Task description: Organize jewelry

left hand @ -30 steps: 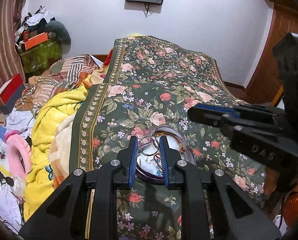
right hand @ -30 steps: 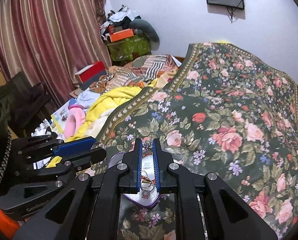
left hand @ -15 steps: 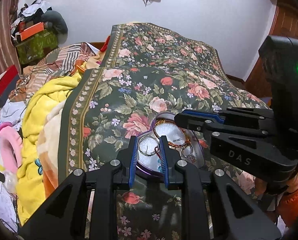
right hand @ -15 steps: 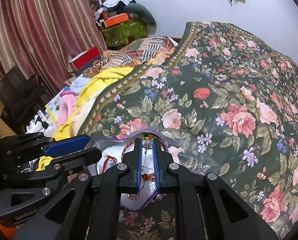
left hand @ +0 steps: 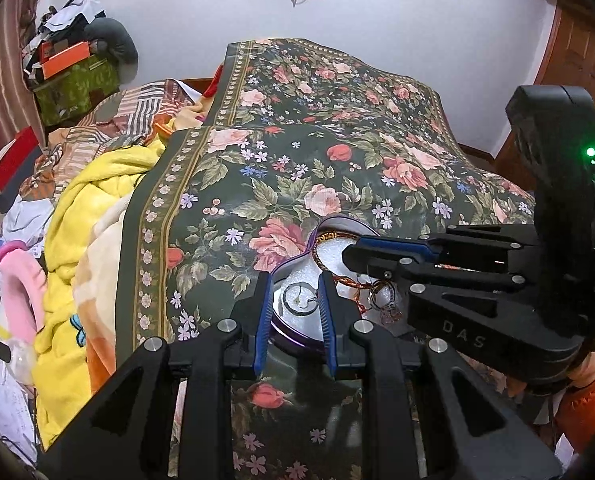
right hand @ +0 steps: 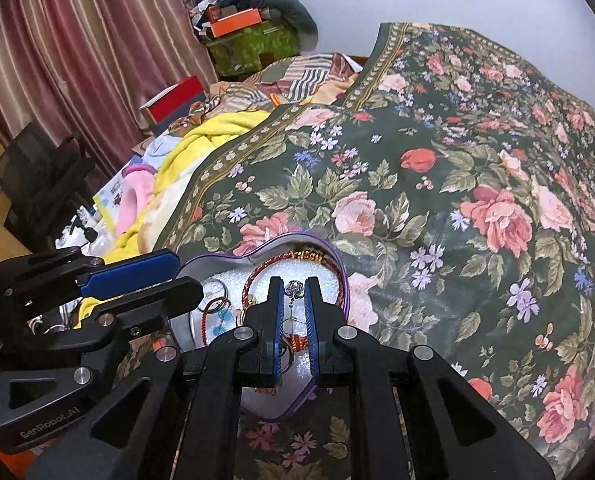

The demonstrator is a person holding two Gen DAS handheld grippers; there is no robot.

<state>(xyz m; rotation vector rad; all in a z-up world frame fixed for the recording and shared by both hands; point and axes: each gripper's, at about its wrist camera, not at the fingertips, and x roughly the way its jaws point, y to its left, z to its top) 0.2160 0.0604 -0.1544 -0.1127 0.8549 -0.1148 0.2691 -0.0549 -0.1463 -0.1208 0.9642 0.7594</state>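
A purple heart-shaped tin (right hand: 339, 268) lined with white foam lies on the floral bedspread. It holds a red-and-gold braided bangle (right hand: 257, 276), a red bead bracelet (right hand: 207, 312) and small rings. My left gripper (left hand: 295, 280) hangs over the tin's (left hand: 293, 340) near lobe, shut on a thin silver hoop (left hand: 301, 299). My right gripper (right hand: 293, 282) is above the tin's middle, shut on a small silver pendant (right hand: 294, 289) with a fine chain dangling. Each gripper shows in the other's view: the right gripper (left hand: 351, 254) from the right, the left gripper (right hand: 185, 276) from the left.
The dark green floral bedspread (right hand: 457, 160) stretches back and right. A yellow blanket (left hand: 85, 220), a pink ring cushion (left hand: 17, 280) and heaped clothes lie left of it. Boxes (right hand: 249, 40) and a curtain (right hand: 57, 60) stand at far left. An orange sleeve (left hand: 589, 400) is at lower right.
Both grippers have sunk toward the tin, which now looks larger and lies right under the fingertips. The hoop and the pendant stay in the same place between their fingers.
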